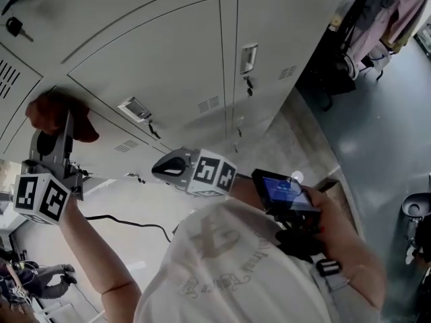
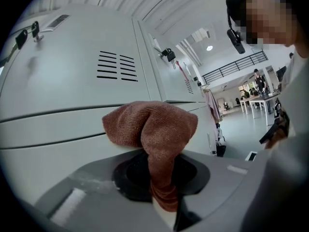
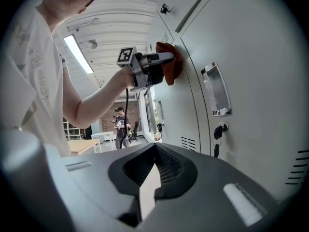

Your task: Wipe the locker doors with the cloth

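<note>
The bank of grey locker doors (image 1: 161,59) fills most of the head view, split by narrow seams. It ends at a corner on the right, where open grey floor (image 1: 384,133) begins. The person's pale shirt (image 1: 229,274) covers the lower middle of that view and hides the ground beneath.

The left gripper (image 1: 57,123) is raised against a door at the far left, with its fingers clenched on the rust-brown cloth (image 2: 154,124). A narrow tail of the cloth runs back between the fingers, so its long axis follows them toward the door. Its bunched bulk spreads past the tips and lies against the panel, just by a horizontal seam and below the vent slots (image 2: 116,65). How much of the cloth touches the metal cannot be made out.

The right gripper (image 3: 152,178) is held low near the chest, well apart from the doors, with its fingers closed together on nothing. Beyond it are a recessed handle (image 3: 216,95) and a key (image 3: 219,129) in its lock.
</note>
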`<move>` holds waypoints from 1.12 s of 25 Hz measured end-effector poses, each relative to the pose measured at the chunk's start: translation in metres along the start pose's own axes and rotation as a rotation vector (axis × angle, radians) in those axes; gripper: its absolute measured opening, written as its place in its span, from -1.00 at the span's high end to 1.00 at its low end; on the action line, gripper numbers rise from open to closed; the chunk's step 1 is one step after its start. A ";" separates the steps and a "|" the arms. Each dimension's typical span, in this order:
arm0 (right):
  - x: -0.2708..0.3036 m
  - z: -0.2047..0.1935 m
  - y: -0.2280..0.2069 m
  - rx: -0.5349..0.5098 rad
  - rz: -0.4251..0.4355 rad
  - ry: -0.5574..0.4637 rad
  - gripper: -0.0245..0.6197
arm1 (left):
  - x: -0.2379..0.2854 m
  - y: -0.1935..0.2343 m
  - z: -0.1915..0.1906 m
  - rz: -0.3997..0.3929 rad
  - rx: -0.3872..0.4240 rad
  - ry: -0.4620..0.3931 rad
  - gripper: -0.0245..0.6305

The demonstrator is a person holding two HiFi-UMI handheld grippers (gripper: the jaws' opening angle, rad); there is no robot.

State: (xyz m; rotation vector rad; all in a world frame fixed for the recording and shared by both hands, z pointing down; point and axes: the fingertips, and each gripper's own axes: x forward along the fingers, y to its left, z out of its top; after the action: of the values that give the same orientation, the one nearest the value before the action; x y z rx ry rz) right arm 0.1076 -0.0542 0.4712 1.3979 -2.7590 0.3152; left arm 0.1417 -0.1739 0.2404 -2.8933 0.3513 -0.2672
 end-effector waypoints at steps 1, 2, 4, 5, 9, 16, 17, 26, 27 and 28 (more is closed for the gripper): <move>0.002 0.002 0.000 0.001 -0.004 -0.002 0.90 | -0.001 0.002 0.000 -0.002 0.003 0.003 0.69; 0.004 0.003 0.000 0.004 -0.007 -0.004 0.90 | -0.002 0.004 -0.001 -0.003 0.001 0.005 0.69; 0.009 0.004 0.002 0.008 -0.011 -0.006 0.90 | -0.008 0.009 -0.003 -0.004 -0.018 0.002 0.69; 0.011 0.004 0.003 0.011 -0.014 -0.005 0.90 | -0.011 0.012 -0.005 -0.005 -0.034 -0.003 0.69; 0.020 0.003 0.007 0.022 -0.020 -0.006 0.90 | -0.021 0.024 -0.008 0.001 -0.051 -0.010 0.69; 0.041 0.007 0.015 0.024 -0.018 0.003 0.90 | -0.030 0.033 -0.011 -0.014 -0.026 -0.010 0.69; 0.044 0.007 0.016 0.024 -0.018 0.003 0.90 | -0.031 0.034 -0.014 -0.023 -0.031 -0.009 0.69; 0.065 0.008 0.017 0.018 -0.023 0.007 0.90 | -0.045 0.048 -0.011 0.001 -0.006 -0.023 0.69; 0.066 0.008 0.019 0.023 -0.021 0.008 0.90 | -0.047 0.051 -0.015 0.007 -0.014 -0.023 0.69; 0.066 0.008 0.022 0.030 -0.022 0.008 0.90 | -0.048 0.053 -0.019 0.007 -0.025 -0.023 0.69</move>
State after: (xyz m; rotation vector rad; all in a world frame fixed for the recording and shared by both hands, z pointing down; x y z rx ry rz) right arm 0.0517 -0.0954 0.4680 1.4296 -2.7420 0.3620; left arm 0.0810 -0.2155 0.2393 -2.9165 0.3627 -0.2305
